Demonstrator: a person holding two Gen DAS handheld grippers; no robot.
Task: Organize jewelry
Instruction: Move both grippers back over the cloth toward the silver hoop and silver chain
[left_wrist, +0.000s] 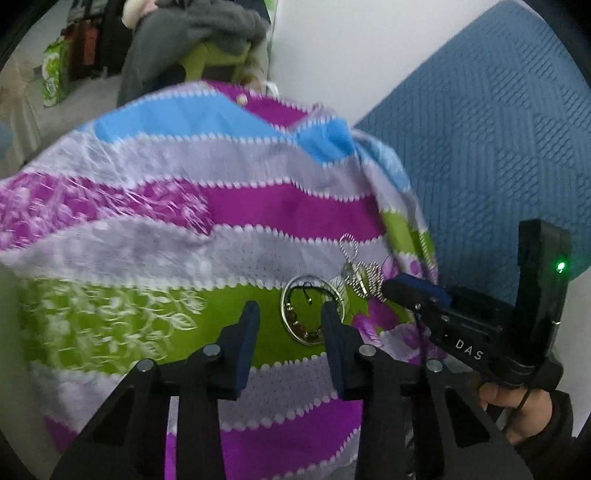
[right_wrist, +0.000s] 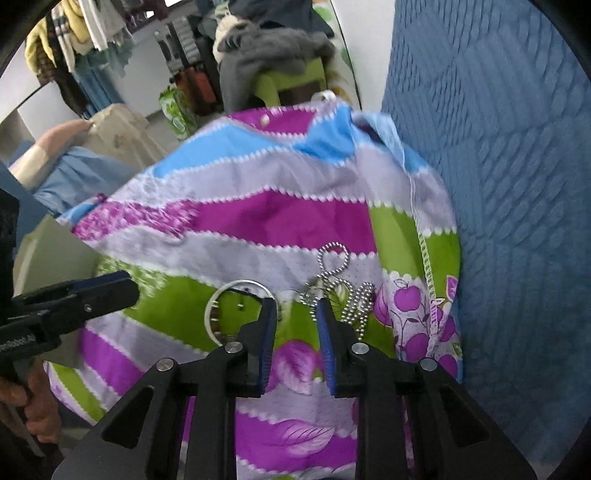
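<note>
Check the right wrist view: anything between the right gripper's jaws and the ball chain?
Nothing. In the right wrist view, the right gripper stands open, and only the striped cloth shows before the ball chain.

Striped purple, blue, lilac and green cloth (left_wrist: 229, 206) covers the surface; blue quilted mattress (left_wrist: 491, 147) beside it — grey clothing heap (right_wrist: 273, 48) on green stool (right_wrist: 295, 79) behind.

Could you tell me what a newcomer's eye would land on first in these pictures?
First, the striped cloth in purple, green, blue and lilac filling the middle. Next, the silver bangle and ball chain lying on it, with the open left gripper and right gripper just before them.
</note>
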